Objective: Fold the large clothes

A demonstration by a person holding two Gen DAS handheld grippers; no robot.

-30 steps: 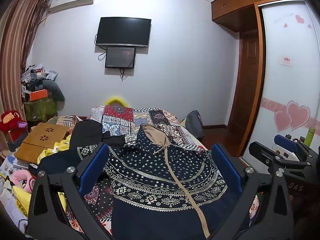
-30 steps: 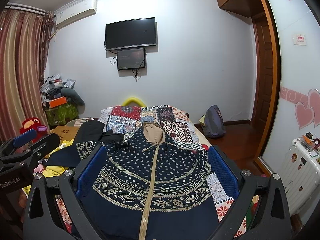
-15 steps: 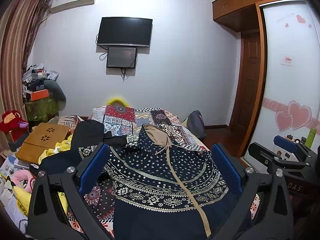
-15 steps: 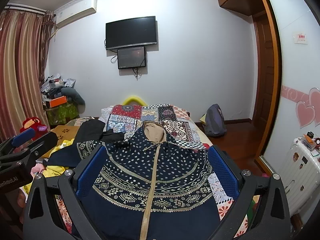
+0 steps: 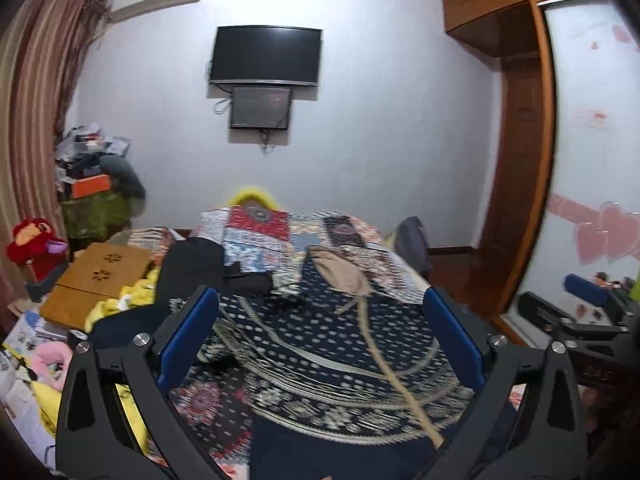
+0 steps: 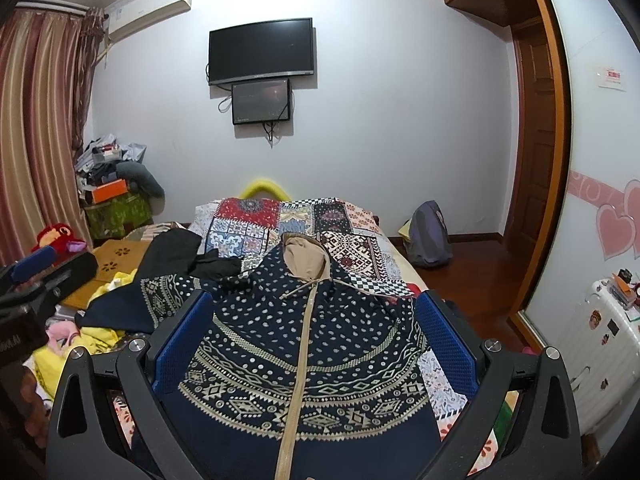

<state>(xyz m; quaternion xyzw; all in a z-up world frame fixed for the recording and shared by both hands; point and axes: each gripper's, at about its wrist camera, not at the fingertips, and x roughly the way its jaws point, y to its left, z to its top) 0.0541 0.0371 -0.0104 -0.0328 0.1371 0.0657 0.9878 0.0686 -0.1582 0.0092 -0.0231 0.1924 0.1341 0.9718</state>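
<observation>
A navy hooded jacket [image 6: 308, 344] with pale dots, geometric bands, a tan zip line and a tan-lined hood lies spread flat on the patchwork bed cover [image 6: 276, 220], hood toward the far wall. In the left wrist view the same jacket [image 5: 328, 344] looks blurred. My left gripper [image 5: 320, 304] hangs open above its chest with nothing between the blue pads. My right gripper [image 6: 314, 304] is open too, centred over the zip line. One sleeve [image 6: 132, 304] trails off to the left over the clutter.
A black garment [image 6: 180, 252] lies left of the hood. Yellow cloth, a wooden board [image 6: 116, 260] and toys crowd the left side. A backpack [image 6: 428, 236] sits on the floor at the right, near a wooden door and a white suitcase [image 6: 604, 340].
The left wrist view has tilted upward a little and gone blurry, so the left gripper is moving. The right gripper has barely shifted. The jacket lies as before.
</observation>
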